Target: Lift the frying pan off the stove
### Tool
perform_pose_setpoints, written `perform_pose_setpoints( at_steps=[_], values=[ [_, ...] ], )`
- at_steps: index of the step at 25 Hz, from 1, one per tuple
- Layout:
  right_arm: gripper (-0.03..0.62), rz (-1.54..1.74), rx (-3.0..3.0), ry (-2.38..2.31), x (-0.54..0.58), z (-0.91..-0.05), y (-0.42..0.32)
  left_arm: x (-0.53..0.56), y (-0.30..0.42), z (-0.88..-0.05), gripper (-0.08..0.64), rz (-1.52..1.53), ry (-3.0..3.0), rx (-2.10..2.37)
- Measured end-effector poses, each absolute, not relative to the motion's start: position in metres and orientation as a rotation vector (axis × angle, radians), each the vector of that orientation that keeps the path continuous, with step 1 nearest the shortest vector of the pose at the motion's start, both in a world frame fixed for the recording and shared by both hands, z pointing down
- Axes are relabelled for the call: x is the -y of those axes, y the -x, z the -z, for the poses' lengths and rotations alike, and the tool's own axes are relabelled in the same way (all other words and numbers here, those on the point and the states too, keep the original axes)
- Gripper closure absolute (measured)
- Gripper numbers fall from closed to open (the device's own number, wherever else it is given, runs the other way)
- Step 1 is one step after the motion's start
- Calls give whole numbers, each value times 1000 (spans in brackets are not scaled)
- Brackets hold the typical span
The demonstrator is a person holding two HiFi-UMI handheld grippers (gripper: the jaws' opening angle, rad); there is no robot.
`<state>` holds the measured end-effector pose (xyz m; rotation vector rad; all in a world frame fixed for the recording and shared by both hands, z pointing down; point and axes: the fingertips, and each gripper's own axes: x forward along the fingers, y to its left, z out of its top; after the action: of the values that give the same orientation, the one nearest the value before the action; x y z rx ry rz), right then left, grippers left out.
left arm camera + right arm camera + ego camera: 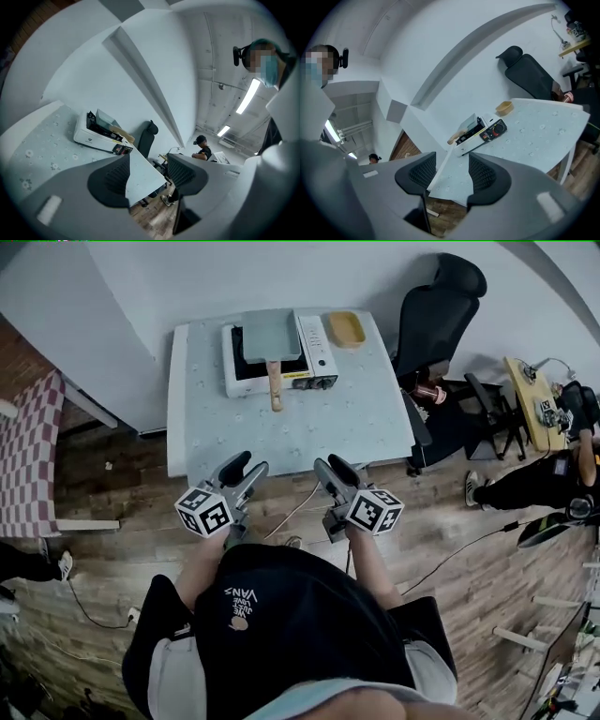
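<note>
A grey-green square frying pan (270, 337) with a wooden handle (275, 385) sits on a white portable stove (319, 352) at the far side of the table (366, 418). The handle points toward me. Both grippers hover before the table's near edge, well short of the stove. My left gripper (247, 465) is open and holds nothing. My right gripper (330, 465) is open too, nothing between its fingers. In the left gripper view the pan (105, 119) shows far off beyond the gripper (147, 171). The right gripper view has the pan (468, 124) beyond the gripper (452, 173).
A yellow dish (345, 328) lies to the right of the stove. A black office chair (436, 306) stands at the table's right end. A person (553, 474) sits further right. Cables trail over the wooden floor (469, 568). A checkered cloth (28, 456) is at the left.
</note>
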<state>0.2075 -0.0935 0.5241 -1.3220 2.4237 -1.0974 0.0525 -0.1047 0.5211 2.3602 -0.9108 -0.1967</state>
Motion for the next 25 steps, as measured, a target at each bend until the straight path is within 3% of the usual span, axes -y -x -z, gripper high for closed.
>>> perform_pose_setpoints(
  at_steps=[9, 25],
  values=[
    [383, 1132, -2466, 1189, 115, -524, -211, 111, -54, -514, 334, 255, -2304, 1019],
    [382, 1209, -2407, 1157, 215, -536, -188, 211, -61, -520, 301, 285, -2261, 830]
  ],
)
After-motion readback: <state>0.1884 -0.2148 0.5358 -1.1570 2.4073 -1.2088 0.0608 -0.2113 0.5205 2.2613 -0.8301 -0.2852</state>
